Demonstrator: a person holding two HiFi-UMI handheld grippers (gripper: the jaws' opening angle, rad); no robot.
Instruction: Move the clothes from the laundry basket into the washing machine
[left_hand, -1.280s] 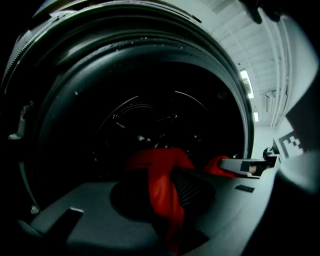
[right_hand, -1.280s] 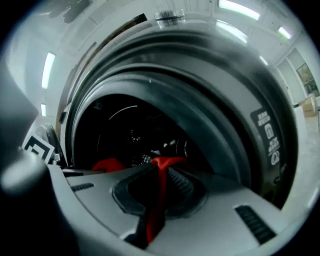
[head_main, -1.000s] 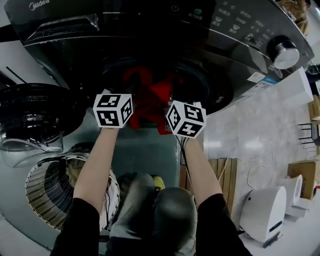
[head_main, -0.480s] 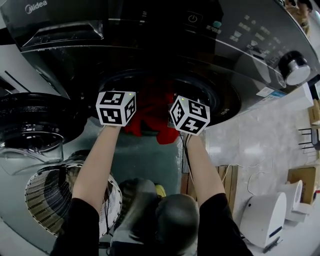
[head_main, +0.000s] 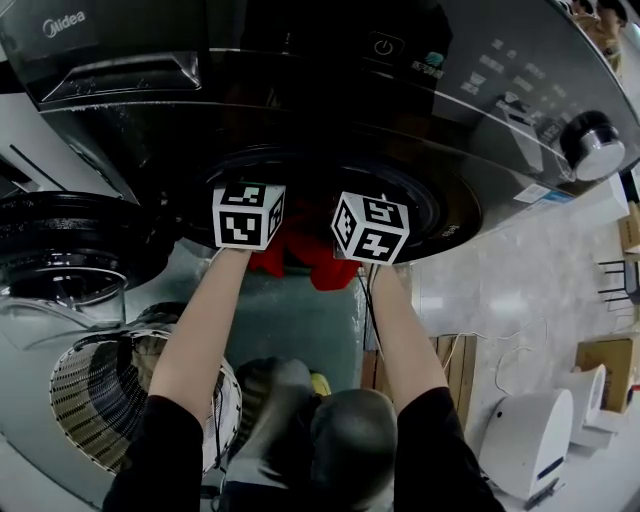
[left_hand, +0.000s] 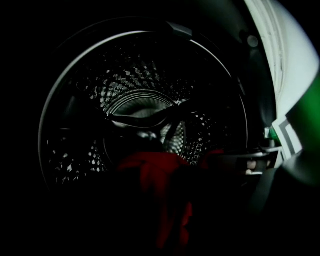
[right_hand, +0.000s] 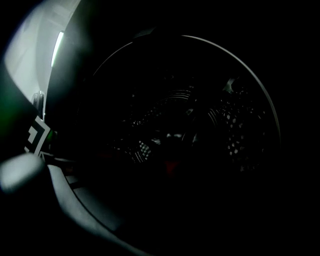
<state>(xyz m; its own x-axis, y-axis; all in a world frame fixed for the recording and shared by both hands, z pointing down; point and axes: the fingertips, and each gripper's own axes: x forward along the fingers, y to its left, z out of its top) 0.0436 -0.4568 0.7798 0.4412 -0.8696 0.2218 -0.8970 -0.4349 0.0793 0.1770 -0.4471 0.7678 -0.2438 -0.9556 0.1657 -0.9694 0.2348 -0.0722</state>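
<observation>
Red garment (head_main: 300, 258), dk-grey washing machine (head_main: 300, 90) w/ silver knob (head_main: 590, 145), white slatted laundry basket (head_main: 70, 390).

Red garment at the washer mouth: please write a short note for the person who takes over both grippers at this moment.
Left gripper: at the drum mouth, jaws have just been opening; the red garment lies in front of them, too dark to see contact.
Right gripper: beside it, jaws also just opening; its view is nearly black.
Done: red garment brought to the drum; part hangs over the lip.
Left: probably push it fully in, then fetch more from the laundry basket; its contents are unclear.
</observation>
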